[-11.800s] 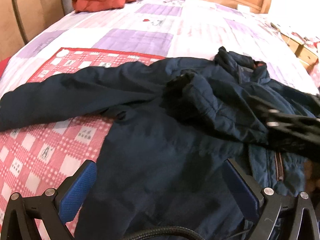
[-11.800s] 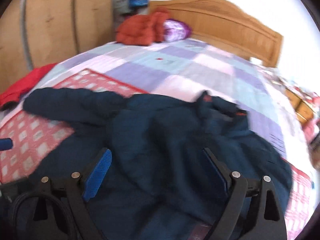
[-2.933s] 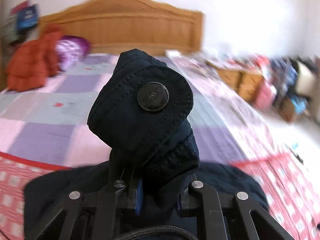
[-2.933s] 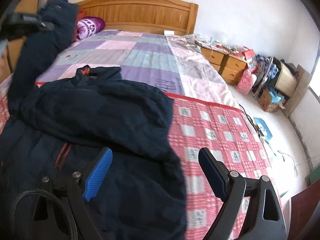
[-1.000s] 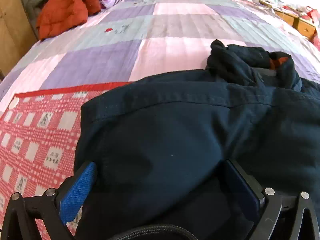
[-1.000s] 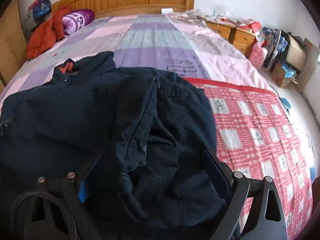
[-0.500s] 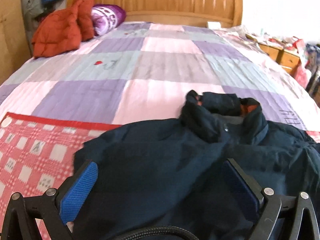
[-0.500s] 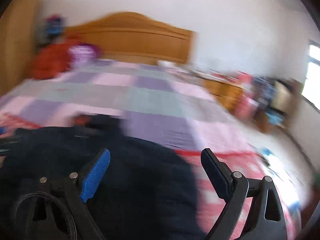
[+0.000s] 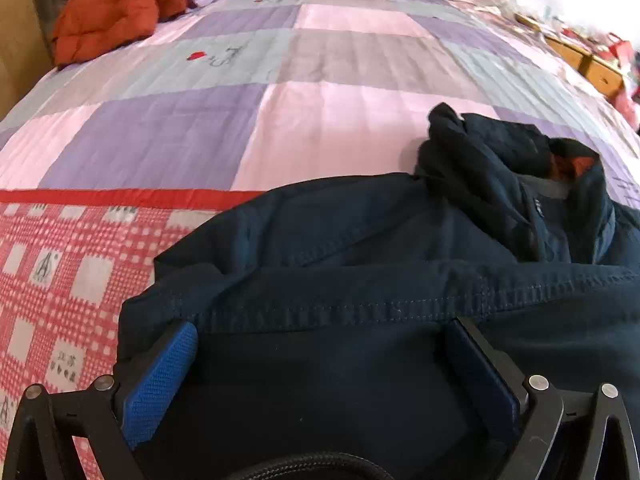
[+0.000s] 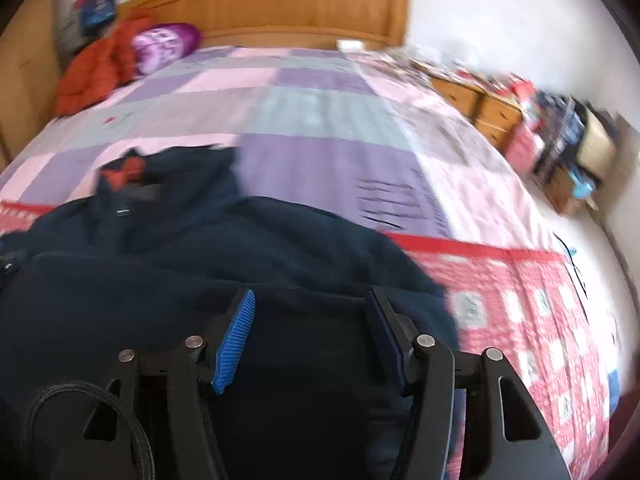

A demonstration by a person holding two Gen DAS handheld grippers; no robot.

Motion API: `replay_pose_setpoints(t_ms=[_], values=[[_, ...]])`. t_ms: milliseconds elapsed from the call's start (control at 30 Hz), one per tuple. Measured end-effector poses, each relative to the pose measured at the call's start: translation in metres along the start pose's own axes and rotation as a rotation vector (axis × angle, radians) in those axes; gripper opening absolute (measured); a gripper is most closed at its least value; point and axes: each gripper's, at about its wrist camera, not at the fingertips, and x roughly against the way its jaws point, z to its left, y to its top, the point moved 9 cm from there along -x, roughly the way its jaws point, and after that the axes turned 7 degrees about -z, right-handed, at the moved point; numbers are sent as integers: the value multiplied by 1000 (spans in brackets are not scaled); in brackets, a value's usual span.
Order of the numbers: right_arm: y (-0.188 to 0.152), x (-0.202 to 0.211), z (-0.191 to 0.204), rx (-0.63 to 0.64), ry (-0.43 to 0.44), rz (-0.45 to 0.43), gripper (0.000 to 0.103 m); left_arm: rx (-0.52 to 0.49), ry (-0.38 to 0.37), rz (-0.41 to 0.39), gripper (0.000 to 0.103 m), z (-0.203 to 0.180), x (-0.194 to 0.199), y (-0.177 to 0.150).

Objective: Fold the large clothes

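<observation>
A dark navy jacket (image 9: 360, 240) lies on the bed with its sleeves folded in over the body and its collar (image 9: 560, 168) showing an orange lining. My left gripper (image 9: 320, 352) is open and low over the jacket's left part, a stitched seam running just beyond its blue pads. In the right wrist view the same jacket (image 10: 240, 248) fills the lower left. My right gripper (image 10: 310, 320) sits over the jacket's right part; its jaws are closing, with navy cloth between them that the pads do not visibly pinch.
The jacket rests partly on a red checked blanket (image 9: 52, 280) over a purple and pink quilt (image 9: 320, 80). A red padded coat (image 10: 92, 72) and purple pillow (image 10: 164, 44) lie by the wooden headboard (image 10: 280, 4). Wooden drawers (image 10: 480, 112) and floor clutter stand right of the bed.
Both grippers have come down closer onto the jacket. The right gripper's jaws have narrowed from wide open. The left gripper's jaws remain wide.
</observation>
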Motion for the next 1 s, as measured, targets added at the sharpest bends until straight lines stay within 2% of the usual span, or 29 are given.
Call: replay_pose_setpoints(t_ms=[33, 100, 167, 200, 233, 267, 300, 333, 367, 400, 500, 567, 633, 667, 767, 900, 967, 1000], values=[[-1, 1, -5, -13, 12, 7, 65, -13, 6, -6, 103, -2, 4, 2], [3, 12, -1, 85, -28, -21, 65, -27, 8, -20, 102, -5, 14, 6], [2, 20, 4, 121, -39, -52, 65, -2, -1, -74, 102, 0, 32, 14], [-4, 21, 0, 108, -36, -49, 68, 25, -7, -95, 102, 5, 38, 17], [-10, 14, -9, 43, -10, -25, 70, 75, -7, -117, 102, 17, 43, 20], [-13, 9, -15, -6, 2, -14, 73, 90, 24, -117, 102, 27, 40, 19], [-15, 5, -20, -52, 1, 0, 83, 92, 90, -58, 102, 41, 24, 11], [-19, 2, -23, -95, 9, 13, 89, 99, 91, -3, 103, 47, 12, 3], [-20, 0, -23, -120, 21, 23, 90, 151, 42, 80, 103, 52, -7, -10], [-24, 0, -24, -120, 21, 26, 90, 167, 38, 98, 103, 54, -12, -12], [-20, 6, -19, -52, -7, 18, 90, 79, 103, 71, 103, 48, -10, -5], [-12, 25, -20, -10, -72, -27, 90, 104, 118, 60, 103, 49, 1, 1], [-4, 55, -15, 33, -105, -117, 90, 131, 117, -10, 103, 52, 28, 10], [-4, 76, -3, 60, -84, -175, 90, 125, 104, -58, 103, 50, 44, 12], [-19, 106, 44, 146, 3, -217, 90, 53, 77, -126, 102, 32, 79, 0], [-51, 121, 140, 272, 176, -195, 90, -75, 15, -146, 103, -16, 100, -32], [-69, 114, 170, 359, 204, -164, 90, -131, 14, -126, 103, -29, 95, -45], [-79, 108, 175, 402, 191, -144, 90, -144, 24, -103, 103, -31, 88, -52]])
